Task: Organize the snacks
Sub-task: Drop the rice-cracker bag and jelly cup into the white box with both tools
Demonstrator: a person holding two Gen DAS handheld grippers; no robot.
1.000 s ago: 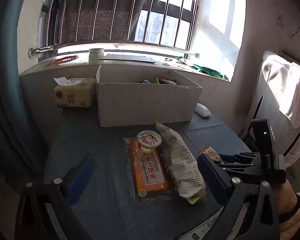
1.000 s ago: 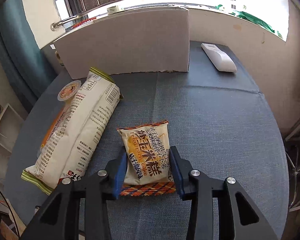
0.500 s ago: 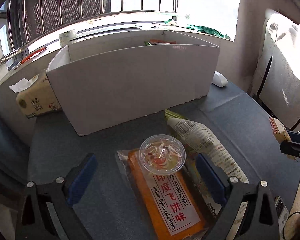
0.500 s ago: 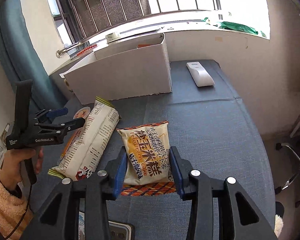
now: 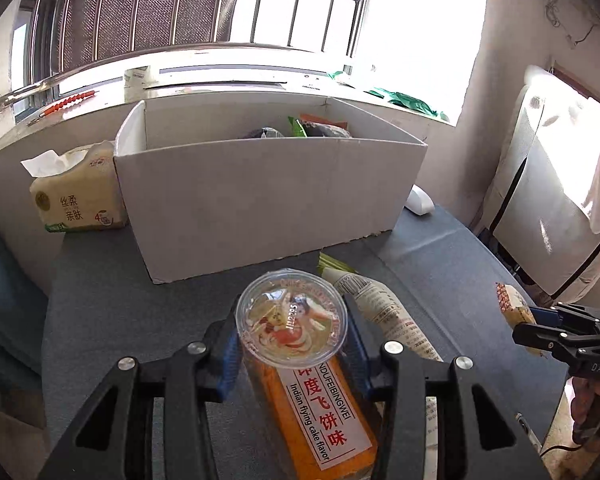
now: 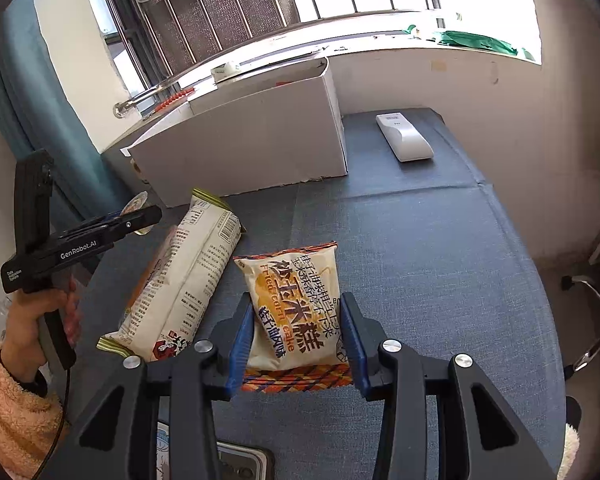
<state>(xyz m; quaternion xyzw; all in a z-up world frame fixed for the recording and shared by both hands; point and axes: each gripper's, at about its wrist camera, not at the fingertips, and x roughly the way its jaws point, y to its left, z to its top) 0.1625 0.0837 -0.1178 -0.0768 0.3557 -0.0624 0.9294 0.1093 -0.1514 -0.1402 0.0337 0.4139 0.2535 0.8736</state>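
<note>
A clear jelly cup [image 5: 291, 318] stands on an orange flying-cake pack [image 5: 320, 408]. My left gripper [image 5: 293, 321] is closing around the cup, its blue pads touching both sides of it. Beside them lies a long white snack bag [image 5: 384, 320]. My right gripper [image 6: 296, 312] is shut on a yellow fried corn cake packet [image 6: 292, 300], holding it above the grey-blue table [image 6: 420, 260]. The right wrist view shows the left gripper [image 6: 140, 218] from the side, held in a hand.
An open white cardboard box [image 5: 268, 200] stands behind the snacks with a few packets [image 5: 312, 128] inside. A tissue pack [image 5: 76, 196] sits to its left and a white remote [image 6: 404, 136] to its right. A windowsill and barred window lie behind.
The left gripper moved forward and down to the jelly cup, and its jaws went from wide open to closed around it. The right gripper rose a little with its packet.
</note>
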